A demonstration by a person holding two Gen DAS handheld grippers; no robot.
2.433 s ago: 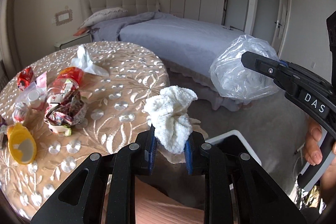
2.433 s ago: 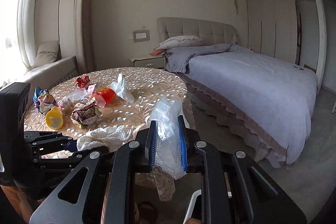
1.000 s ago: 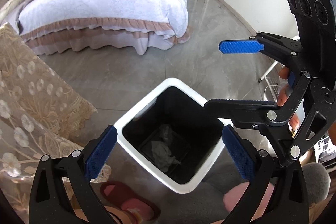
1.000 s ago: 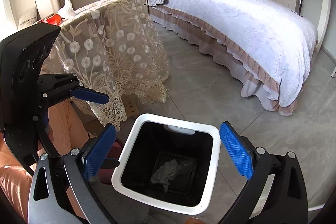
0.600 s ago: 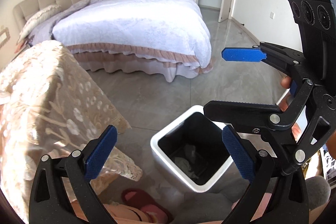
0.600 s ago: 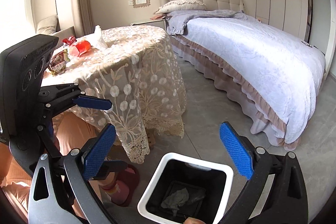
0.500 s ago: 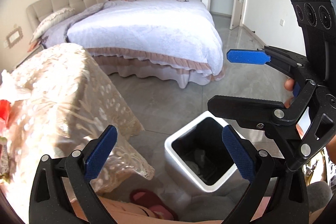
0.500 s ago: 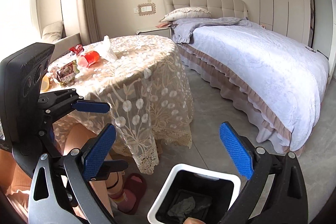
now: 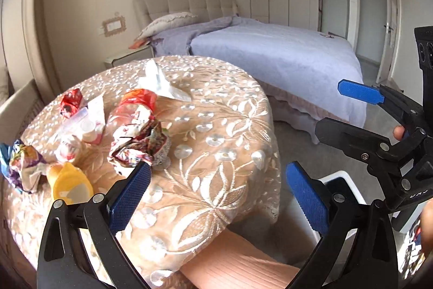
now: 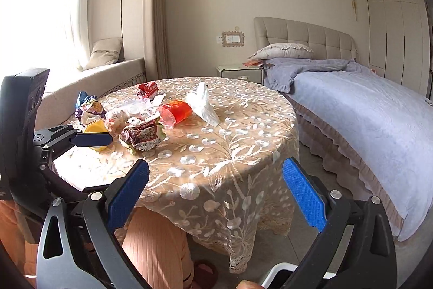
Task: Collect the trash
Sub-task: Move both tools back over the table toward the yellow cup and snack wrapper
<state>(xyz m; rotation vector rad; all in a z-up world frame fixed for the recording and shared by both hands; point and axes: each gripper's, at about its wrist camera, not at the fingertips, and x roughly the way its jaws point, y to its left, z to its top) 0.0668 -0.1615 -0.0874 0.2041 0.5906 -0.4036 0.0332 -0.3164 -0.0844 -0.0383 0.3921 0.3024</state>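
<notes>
Both tools (image 9: 217, 192) (image 10: 215, 192) now empty, back at table (image 10: 230, 148).

The right gripper (image 10: 216, 194) is hovering with its blue pads spread wide and nothing between them, just in front of the round table (image 10: 230, 153). On the table, a crumpled snack wrapper (image 10: 142, 136), a red cup (image 10: 176, 110) on its side and a white tissue (image 10: 203, 102) are lying. The left gripper (image 10: 92, 140) is reaching over the table's left edge, beside a yellow lid (image 10: 94, 129).
</notes>
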